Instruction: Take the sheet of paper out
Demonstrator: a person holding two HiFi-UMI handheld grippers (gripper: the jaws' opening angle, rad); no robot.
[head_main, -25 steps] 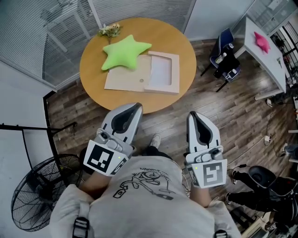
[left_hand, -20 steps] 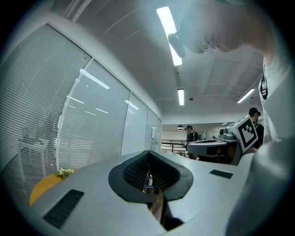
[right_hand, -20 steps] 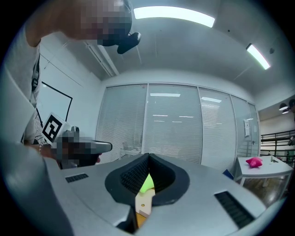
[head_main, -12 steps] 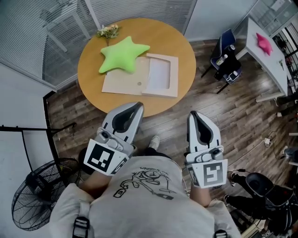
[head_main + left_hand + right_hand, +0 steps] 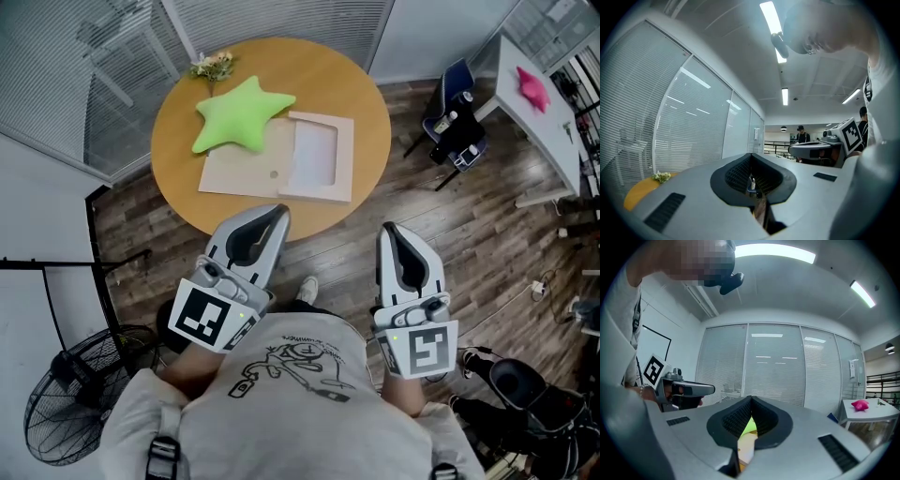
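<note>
The green star (image 5: 239,114) lies on the far left corner of the wooden box (image 5: 239,173), so I can't see that corner. My sleeve (image 5: 141,422) hides part of the fan (image 5: 70,412) near me on the left. The pink thing (image 5: 531,87) on the white desk (image 5: 548,131) far right is too small to tell.

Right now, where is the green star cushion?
In the head view, the green star cushion lies left of centre on the round table, overlapping the wooden tray, beside the flower sprig.
</note>
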